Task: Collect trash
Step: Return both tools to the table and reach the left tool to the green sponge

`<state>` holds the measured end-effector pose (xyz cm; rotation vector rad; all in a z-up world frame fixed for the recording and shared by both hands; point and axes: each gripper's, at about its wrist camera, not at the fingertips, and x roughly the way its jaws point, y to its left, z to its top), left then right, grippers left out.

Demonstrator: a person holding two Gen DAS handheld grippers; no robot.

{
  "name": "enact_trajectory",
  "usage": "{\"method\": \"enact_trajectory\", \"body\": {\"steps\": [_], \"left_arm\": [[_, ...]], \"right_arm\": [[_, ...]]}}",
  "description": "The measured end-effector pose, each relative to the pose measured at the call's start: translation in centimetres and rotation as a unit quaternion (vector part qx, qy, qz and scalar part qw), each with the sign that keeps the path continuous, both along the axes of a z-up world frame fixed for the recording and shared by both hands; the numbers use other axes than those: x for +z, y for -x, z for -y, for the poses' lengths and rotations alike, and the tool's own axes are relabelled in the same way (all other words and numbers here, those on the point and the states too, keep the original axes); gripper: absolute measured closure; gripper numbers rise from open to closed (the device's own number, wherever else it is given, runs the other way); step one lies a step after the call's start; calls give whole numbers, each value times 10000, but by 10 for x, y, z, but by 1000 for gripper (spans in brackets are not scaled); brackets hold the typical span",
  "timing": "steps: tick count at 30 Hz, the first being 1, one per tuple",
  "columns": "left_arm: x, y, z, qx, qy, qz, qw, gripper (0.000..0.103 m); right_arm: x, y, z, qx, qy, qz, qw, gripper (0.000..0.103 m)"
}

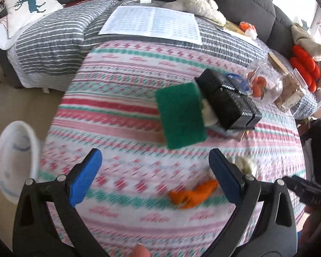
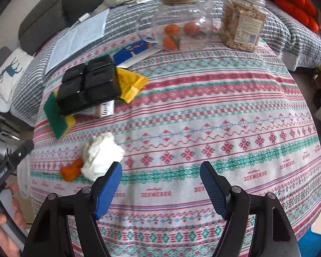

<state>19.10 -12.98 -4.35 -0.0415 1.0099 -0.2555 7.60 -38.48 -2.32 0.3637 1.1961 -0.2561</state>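
A piece of orange peel [image 1: 192, 194] lies on the patterned tablecloth [image 1: 122, 111], just inside the right finger of my left gripper [image 1: 156, 171], which stands open and empty above the cloth. A crumpled white tissue [image 1: 246, 165] sits just outside that finger. In the right wrist view the tissue [image 2: 102, 154] and the orange peel [image 2: 71, 170] lie touching each other, left of my right gripper [image 2: 160, 182]. That gripper is open over bare cloth, its left fingertip close to the tissue. A white bin [image 1: 15, 158] hangs beyond the table's left edge.
A green and yellow sponge [image 2: 57, 115], a black box [image 2: 89, 85] and a yellow cloth [image 2: 130, 83] lie together further back. Behind them stand a glass jar with oranges [image 2: 177, 25] and a jar of nuts [image 2: 241, 25]. A sofa with striped covers lies beyond.
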Motion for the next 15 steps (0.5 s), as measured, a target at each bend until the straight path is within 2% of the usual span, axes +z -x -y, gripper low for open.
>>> {"method": "enact_trajectory", "body": {"steps": [7, 10, 15], "left_arm": [[-15, -17, 27, 12, 3, 253, 9997, 5], [-26, -24, 33, 66, -82, 184, 9998, 13], [-37, -31, 38, 79, 45, 31, 10000, 25]], "right_arm": [[-6, 0, 19, -110, -70, -58, 9999, 26], [-9, 0, 26, -117, -76, -106, 9998, 26], [-12, 1, 34, -137, -48, -159, 9998, 26]]}}
